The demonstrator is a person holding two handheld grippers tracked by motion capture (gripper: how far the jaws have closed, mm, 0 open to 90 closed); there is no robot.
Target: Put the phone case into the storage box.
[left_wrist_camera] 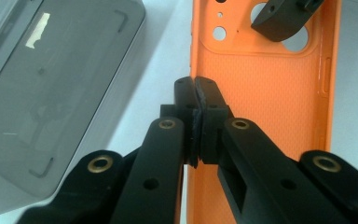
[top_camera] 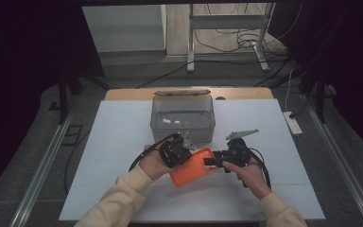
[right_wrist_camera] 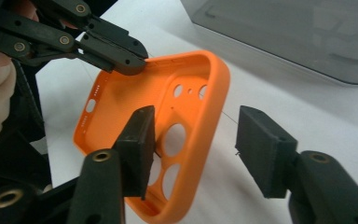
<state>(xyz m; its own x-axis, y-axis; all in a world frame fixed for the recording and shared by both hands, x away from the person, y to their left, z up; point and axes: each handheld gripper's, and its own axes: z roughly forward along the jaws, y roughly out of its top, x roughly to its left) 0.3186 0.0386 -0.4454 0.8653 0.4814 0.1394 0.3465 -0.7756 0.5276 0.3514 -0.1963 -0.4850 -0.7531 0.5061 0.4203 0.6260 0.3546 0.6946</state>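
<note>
Here the orange phone case (top_camera: 194,166) is held up off the white table (top_camera: 123,142), just in front of the clear lidded box (top_camera: 183,118), between the two hands. The left gripper (left_wrist_camera: 196,100) is clamped tight on one long side wall of the case — in its own view the pads meet on the thin orange edge, the textured inside of the case facing the camera. The right gripper (right_wrist_camera: 193,149) stands about half open, straddling the camera-hole end: one pad (right_wrist_camera: 137,149) sits inside the case against the cutouts, the other pad (right_wrist_camera: 261,149) is outside and clearly apart from the rounded rim, so nothing is pinched there yet. The step in hand reads as taking a second grip on that end, perhaps for a handover or to steady the case. To do it well: keep the left hand still so the wall does not twist out of its thin bite; close the right jaws square across the rim, not across a lens hole, where a pad could slip through; set the pads on the solid corner band. The case looks soft and flexible — likely to bow under pressure, so a gentle close suits it. Risk, as judged: letting go on the left before the right has firmly bitten, and the case drops to the table.
</note>
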